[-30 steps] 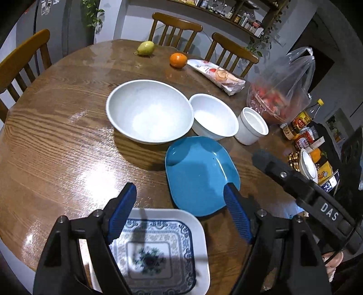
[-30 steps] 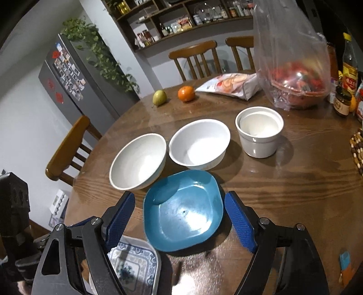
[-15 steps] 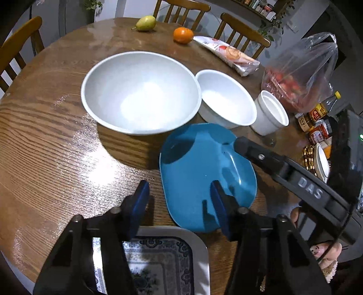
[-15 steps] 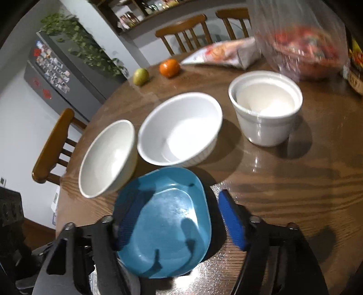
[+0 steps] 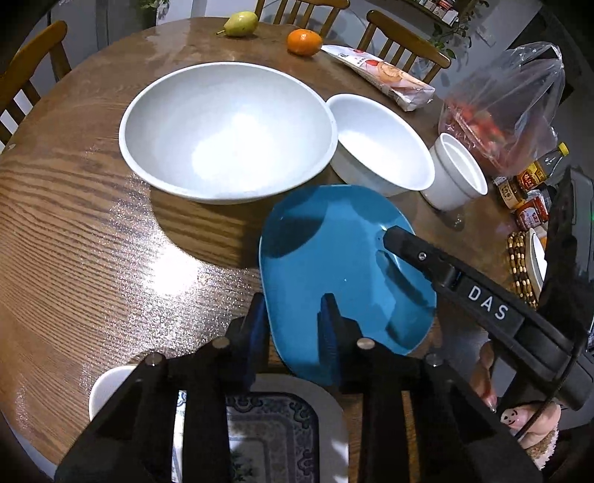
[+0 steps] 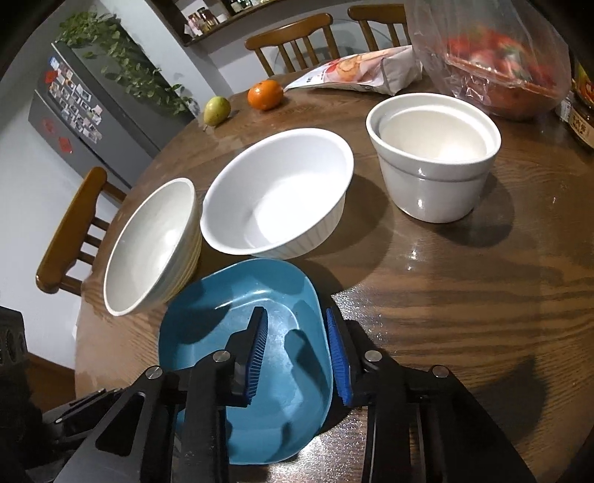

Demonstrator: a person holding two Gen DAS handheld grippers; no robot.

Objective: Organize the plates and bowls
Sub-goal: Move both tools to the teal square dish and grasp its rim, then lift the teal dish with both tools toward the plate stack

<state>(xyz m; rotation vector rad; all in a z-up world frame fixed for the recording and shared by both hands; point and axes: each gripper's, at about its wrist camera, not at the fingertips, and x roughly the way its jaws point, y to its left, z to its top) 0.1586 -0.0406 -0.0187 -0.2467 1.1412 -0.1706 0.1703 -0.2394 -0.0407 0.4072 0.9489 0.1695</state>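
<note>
Two tongs grip the same blue plate (image 5: 334, 256) from opposite sides on the round wooden table (image 5: 74, 230). The left tongs (image 5: 293, 315) are pressed nearly together, one blue pad outside the plate's near-left rim and the other inside it, pinching that edge. The right tongs (image 6: 297, 353) straddle the plate's (image 6: 237, 315) right rim, one pad inside and one outside; their jaws are closing on it, and whether the pads already press the rim I cannot tell. In the left view the right tool's black finger (image 5: 415, 249) reaches over the plate's far right side, and a hand (image 5: 527, 416) shows beneath it.

Just behind the plate sits a big white bowl (image 5: 226, 130), with a mid white bowl (image 5: 378, 145) touching its right side and a small white cup (image 5: 456, 171) further right. A patterned plate (image 5: 319, 416) lies under the left tongs at the table's near edge, just beside the blue plate. Farther back lie a pear (image 5: 237, 24), an orange (image 5: 304, 41), a snack pack (image 5: 382, 74) and a clear bag (image 5: 508, 111) of red food. Jars (image 5: 527, 200) stand at the right edge.
</note>
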